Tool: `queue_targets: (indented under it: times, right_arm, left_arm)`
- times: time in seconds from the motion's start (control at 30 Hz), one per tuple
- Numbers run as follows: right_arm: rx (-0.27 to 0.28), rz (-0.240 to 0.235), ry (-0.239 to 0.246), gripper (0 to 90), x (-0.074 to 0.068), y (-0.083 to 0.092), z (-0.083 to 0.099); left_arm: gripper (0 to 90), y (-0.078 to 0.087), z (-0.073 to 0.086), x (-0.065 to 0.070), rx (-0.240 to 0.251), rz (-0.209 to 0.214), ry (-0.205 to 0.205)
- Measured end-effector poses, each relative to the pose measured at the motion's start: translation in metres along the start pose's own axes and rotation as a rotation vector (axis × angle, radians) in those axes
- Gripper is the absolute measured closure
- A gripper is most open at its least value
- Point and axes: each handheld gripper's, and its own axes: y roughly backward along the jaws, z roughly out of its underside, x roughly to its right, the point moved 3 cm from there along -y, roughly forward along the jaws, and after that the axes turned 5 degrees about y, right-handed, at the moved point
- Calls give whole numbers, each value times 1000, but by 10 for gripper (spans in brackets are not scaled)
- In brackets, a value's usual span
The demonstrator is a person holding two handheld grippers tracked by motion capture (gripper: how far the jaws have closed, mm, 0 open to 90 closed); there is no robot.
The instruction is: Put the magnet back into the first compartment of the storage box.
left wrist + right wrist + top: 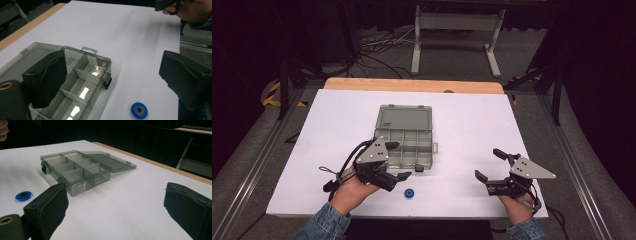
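your left gripper (396, 161) sits nearest, at the near left of the white table (472, 125), its jaws spread and holding nothing; one jaw hangs over the near edge of the compartment box (406, 141), the other reaches toward the bare table. your right gripper (490, 163) rests at the near right, well apart from everything, jaws wide and empty too.

the blue ring (409, 193) lies flat on the table just near of the box, close to the table's near edge and just right of your left hand (349, 192). the box stands open, lid laid back on the far side, and its compartments look empty.

risks from here: the ring is thin and flat, so a level approach will likely skid it across the table or off the near edge. come down steeply. the left jaw near the box wall could also catch it and shove the light box.

the left gripper view shows the ring's grey centre (139, 110) and the box's black latch (107, 81), which the high view blurs. the right gripper view shows the label (78, 187) on the box's side wall.
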Motion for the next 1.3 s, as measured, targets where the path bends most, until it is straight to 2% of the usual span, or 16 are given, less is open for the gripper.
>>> queue_targets:
  times: [0.27,0.37,0.43,0.53,0.67,0.83,1.03,1.1,1.3]
  right_arm:
    - [-3,-8,-10,60,0,-1,1]
    - [-2,-12,-17,59,1,-1,1]
    - [-2,-14,-17,59,1,-1,1]
    - [-2,-33,-20,59,0,-2,2]
    - [-4,-40,-18,59,-1,-3,2]
    - [-13,-50,-25,59,-1,-4,3]
    - [-17,-54,-26,59,-1,-4,3]
    - [-17,-53,-27,59,0,-4,3]
    - [-20,-52,-26,59,0,-3,3]
  left_arm:
    - [108,-2,-9,4,-139,-6,-15]
    - [133,-3,-10,6,-210,-11,0]
    - [134,-3,-10,6,-224,-11,0]
    - [132,-4,-9,5,-282,10,20]
    - [131,-6,-7,4,-305,33,28]
    - [139,-13,-2,7,-349,90,25]
    - [158,-23,5,12,-352,120,19]
    - [162,-28,8,14,-375,133,5]
    - [164,-40,17,18,-416,156,4]
